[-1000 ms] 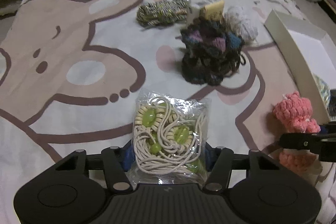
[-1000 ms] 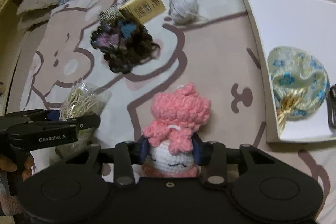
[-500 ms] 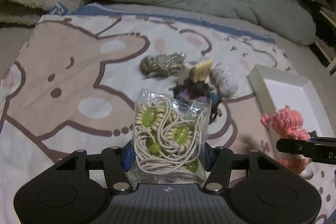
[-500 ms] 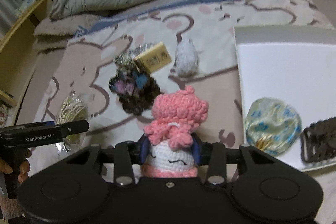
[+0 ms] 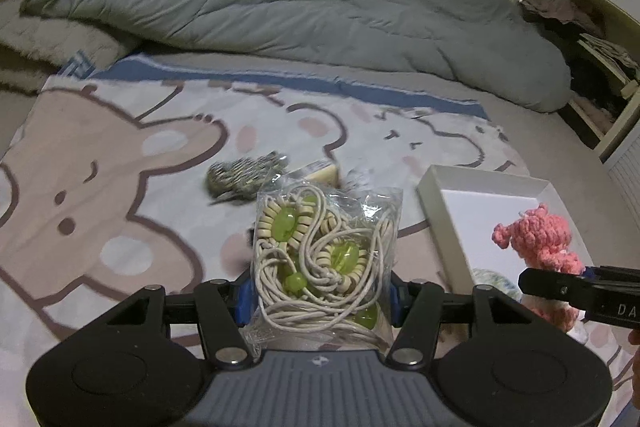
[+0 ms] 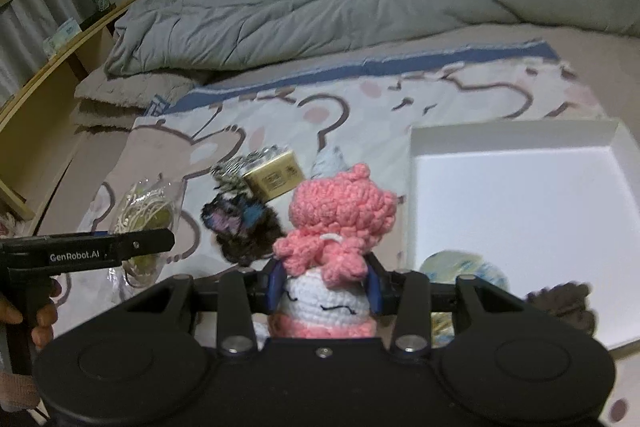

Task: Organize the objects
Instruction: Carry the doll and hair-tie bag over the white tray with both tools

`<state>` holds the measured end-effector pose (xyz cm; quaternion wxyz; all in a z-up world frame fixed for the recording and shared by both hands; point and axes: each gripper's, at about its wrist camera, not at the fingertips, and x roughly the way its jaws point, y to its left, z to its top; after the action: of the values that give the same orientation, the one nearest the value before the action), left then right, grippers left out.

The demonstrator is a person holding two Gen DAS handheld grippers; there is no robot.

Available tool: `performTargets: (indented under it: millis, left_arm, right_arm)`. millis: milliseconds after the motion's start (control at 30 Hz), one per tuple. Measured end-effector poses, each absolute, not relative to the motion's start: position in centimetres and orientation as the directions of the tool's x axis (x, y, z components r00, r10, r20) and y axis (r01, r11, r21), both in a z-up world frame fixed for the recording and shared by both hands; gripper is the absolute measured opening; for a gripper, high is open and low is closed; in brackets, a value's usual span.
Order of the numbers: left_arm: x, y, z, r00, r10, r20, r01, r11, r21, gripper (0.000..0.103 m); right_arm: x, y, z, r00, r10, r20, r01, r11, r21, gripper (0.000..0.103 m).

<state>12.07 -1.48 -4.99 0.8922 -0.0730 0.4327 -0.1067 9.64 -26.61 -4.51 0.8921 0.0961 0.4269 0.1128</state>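
Flanking a white tray (image 6: pixel 516 187), fingers (image 5: pixel 245 297) clamped on bagged cord (image 5: pixel 326 259), others (image 6: pixel 276 283) on pink doll (image 6: pixel 340 223), perhaps crocheted.

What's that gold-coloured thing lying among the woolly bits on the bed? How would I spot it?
Start at the white tray on the cartoon-print blanket and look just left of its far corner. There lies a small gold box, between a striped yarn bundle and a pale grey yarn ball, behind the dark multicoloured yarn. It is the only hard, flat-sided thing among the soft ones, with dark print on top.
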Motion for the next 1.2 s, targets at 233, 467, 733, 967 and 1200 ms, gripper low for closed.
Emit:
performTargets:
  millis: [233,467,733,967,1200]
  left_arm:
    - [13.0,-5.2,-4.5,0.599,-0.307,-0.740,0.173,0.952,-0.254,0.059]
    - [13.9,-8.8,-4.6,0.587,-0.362,-0.724,0.216,0.932,-0.290,0.059]
    - [14.7,-12.5,-5.3,0.570,-0.412,-0.711,0.267,0.911,-0.314,0.059]
    - [16.0,-14.5,-6.0,0.563,-0.439,-0.700,0.242,0.897,-0.369,0.059]
    - [17.9,-15.8,-6.7,0.570,-0.423,-0.705,0.184,0.901,-0.392,0.059]
  right_arm:
    - [9.3,-30.1,-3.6,0.656,0.233,-0.718,-0.084,0.968,0.237,0.041]
    - [8.9,-34.2,-3.6,0.683,0.165,-0.711,-0.016,0.977,0.211,0.041]
    - [8.4,-39.3,-3.8,0.708,0.084,-0.701,0.059,0.982,0.177,0.041]
    - [8.6,-42.9,-5.1,0.696,-0.001,-0.718,0.106,0.989,0.102,0.041]
    - [9.1,-44.5,-6.9,0.669,-0.092,-0.738,0.091,0.995,-0.042,0.041]
